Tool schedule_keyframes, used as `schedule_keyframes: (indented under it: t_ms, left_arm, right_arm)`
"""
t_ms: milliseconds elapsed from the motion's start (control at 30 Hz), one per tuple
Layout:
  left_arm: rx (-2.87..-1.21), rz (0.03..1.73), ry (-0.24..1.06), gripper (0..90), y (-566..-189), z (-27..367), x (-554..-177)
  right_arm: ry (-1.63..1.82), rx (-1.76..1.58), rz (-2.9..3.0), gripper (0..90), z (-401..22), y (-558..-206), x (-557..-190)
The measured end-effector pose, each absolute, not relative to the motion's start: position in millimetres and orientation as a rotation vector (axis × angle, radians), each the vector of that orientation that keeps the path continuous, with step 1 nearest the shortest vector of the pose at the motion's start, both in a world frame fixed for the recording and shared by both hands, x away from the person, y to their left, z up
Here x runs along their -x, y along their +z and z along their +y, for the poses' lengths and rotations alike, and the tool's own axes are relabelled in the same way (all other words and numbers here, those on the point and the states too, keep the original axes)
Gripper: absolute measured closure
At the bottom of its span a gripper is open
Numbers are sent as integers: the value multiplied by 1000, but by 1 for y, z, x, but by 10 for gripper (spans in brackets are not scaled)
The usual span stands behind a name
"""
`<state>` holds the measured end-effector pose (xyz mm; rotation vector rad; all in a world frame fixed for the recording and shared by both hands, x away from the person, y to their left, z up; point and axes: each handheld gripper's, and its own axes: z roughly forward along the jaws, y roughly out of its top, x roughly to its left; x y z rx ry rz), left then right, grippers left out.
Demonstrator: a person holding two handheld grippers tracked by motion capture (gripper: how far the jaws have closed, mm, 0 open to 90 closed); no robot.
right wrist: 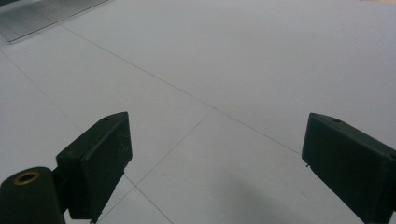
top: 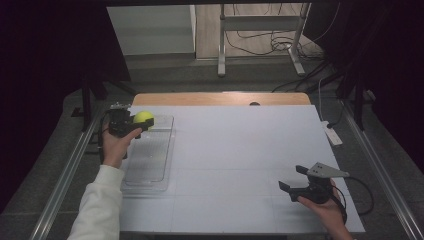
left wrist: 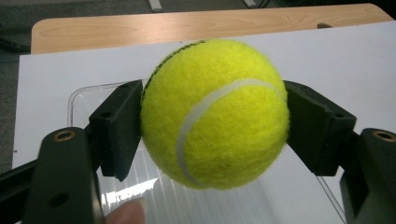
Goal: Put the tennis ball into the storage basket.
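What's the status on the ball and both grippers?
Left gripper shut on ball, held over the clear tray. Right gripper open, nothing between jaws. Nothing in the way.

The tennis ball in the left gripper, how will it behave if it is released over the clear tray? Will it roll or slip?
The tennis ball is round, so it would probably roll or bounce once released. Its felt looks fuzzy, so it likely grips the left gripper pads rather than slipping. The clear tray has low walls, which may stop a slow roll.
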<state>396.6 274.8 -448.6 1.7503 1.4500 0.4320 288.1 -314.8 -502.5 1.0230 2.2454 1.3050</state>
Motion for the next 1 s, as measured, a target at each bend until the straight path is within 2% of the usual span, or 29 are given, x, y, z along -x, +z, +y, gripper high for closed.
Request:
schedule_keyframes:
  t_ms: [1000]
  left_arm:
    - [-1831,1523,411,269,-467,276,-412]
  right_arm:
    - [1304,-1026,2248,87,-315,-503,-289]
